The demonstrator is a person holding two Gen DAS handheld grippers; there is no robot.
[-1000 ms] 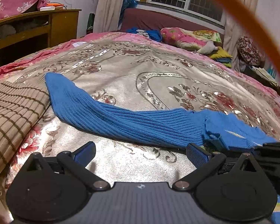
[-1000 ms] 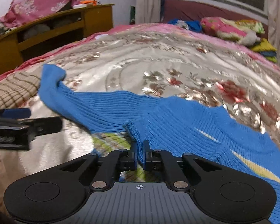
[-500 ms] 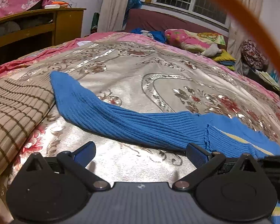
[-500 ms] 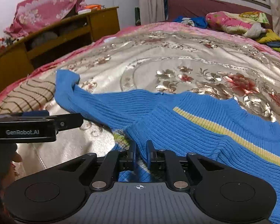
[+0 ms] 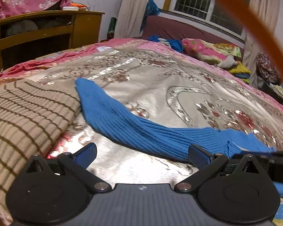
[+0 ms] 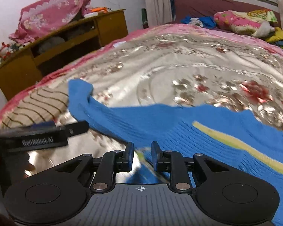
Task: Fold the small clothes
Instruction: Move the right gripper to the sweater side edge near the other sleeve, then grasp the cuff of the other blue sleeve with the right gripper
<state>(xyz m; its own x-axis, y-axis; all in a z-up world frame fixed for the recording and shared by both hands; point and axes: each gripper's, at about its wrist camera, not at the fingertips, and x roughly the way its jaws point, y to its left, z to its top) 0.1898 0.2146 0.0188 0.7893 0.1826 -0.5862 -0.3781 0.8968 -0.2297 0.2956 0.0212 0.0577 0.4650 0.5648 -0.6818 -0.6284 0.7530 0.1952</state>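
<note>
Left wrist view: left gripper (image 5: 141,155) spread wide, nothing between the pads, hovering over bare shiny bedspread (image 5: 179,79). The blue sweater (image 5: 134,126) lies on the bed just ahead; its long sleeve runs diagonally from a cuff far-left, beside a striped tan cloth (image 5: 28,109), down to the body at right, so the sleeve's long axis crosses in front of this gripper. Sweater body mostly cut off at the right edge, partly behind the other tool (dark, blurred). An orange strap (image 5: 251,18) arcs across the top right. Right wrist view: right gripper (image 6: 142,155) has just been opening, jaws now a narrow gap apart; a bit of blue-and-yellow knit shows in the gap, but the pads don't look to be pressing it (motion blur, hard to be sure). The sweater's body with its yellow stripe (image 6: 235,143) spreads ahead and right of it, sleeve trailing off to the far left. The left gripper appears at the left edge, side-on, near the sleeve's midsection. Judgement: left hand is nearer the sleeve, likely folding it in towards the body. Hem hidden beneath the tool.
</note>
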